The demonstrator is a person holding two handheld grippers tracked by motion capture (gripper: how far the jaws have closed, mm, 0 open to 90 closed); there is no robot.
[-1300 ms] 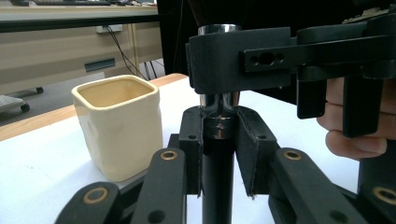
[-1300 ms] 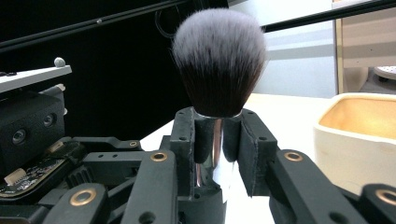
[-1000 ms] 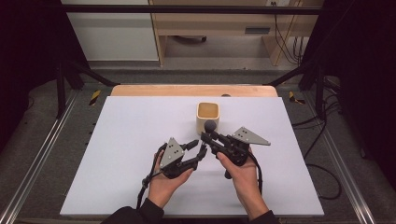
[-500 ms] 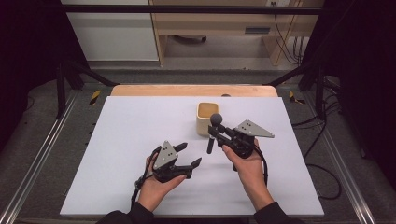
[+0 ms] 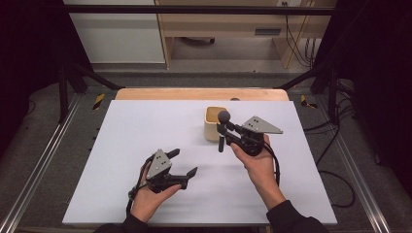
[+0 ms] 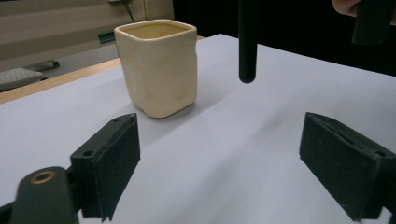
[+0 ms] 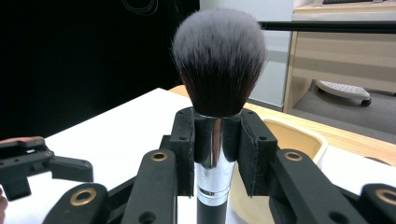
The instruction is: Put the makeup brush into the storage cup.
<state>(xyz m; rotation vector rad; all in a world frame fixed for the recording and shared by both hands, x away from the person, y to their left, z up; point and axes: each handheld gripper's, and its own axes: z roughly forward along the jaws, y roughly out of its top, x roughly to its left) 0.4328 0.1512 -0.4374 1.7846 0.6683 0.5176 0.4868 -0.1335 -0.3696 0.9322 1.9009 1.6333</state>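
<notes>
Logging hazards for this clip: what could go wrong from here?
The right gripper holds the brush upright by its metal ferrule, handle end hanging just above the table beside the cup; it could slip on that smooth metal. Swinging it over could knock the unsteadied cup, since the left gripper sits open, apart.

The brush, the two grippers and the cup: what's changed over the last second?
The right gripper carried the brush away from the left gripper, up and toward the cup, and now holds it upright, bristles up, beside the cup. The left gripper let go and drew back toward the person, its jaws open and empty. The cup stayed where it was on the table.
</notes>
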